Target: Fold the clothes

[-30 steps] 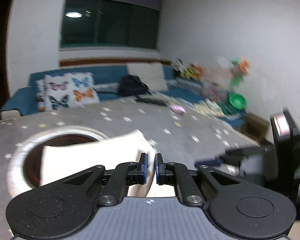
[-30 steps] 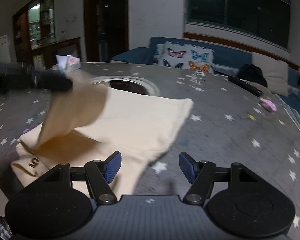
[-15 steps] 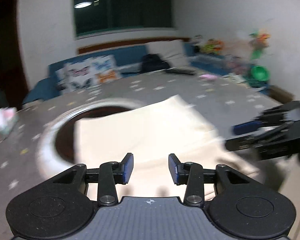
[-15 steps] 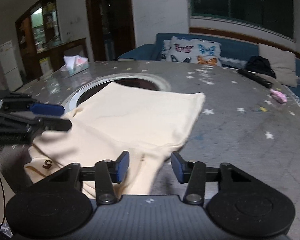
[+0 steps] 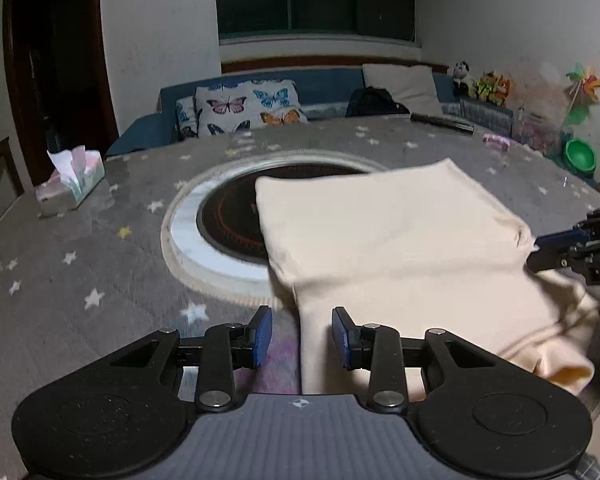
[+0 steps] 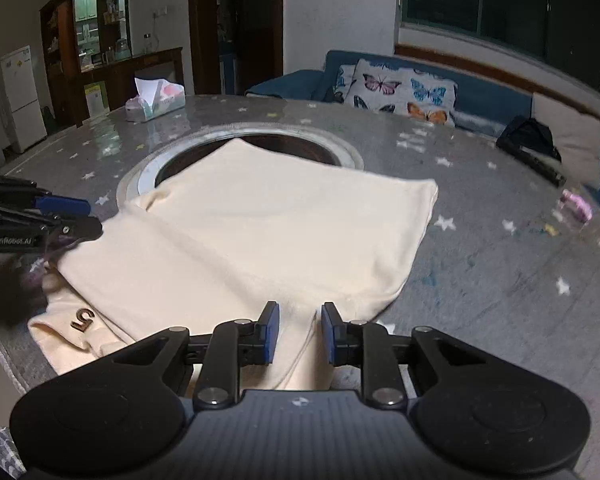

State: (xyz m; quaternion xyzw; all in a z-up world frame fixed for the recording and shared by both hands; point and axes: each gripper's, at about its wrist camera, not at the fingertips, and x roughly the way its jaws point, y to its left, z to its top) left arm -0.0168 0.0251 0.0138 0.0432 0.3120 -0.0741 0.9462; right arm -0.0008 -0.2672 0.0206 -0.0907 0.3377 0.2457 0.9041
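Both tools parted over folded cloth on the bench.
Left tool [image 5: 301,337] and right tool [image 6: 296,333] straddle the soft cream folded garment [image 6: 268,240] at lower centre; only the right view shows its brown "5" [image 6: 82,319]. Grey star-patterned bench [image 5: 80,280].

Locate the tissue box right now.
The tissue box sits on the star-print table, far left in the left wrist view, left of the round inset ring and apart from the cream garment.

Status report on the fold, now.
Left hand-held gripper open, right hand-held gripper open. Cream garment folded on table, partly over round inset. Nothing in the way.
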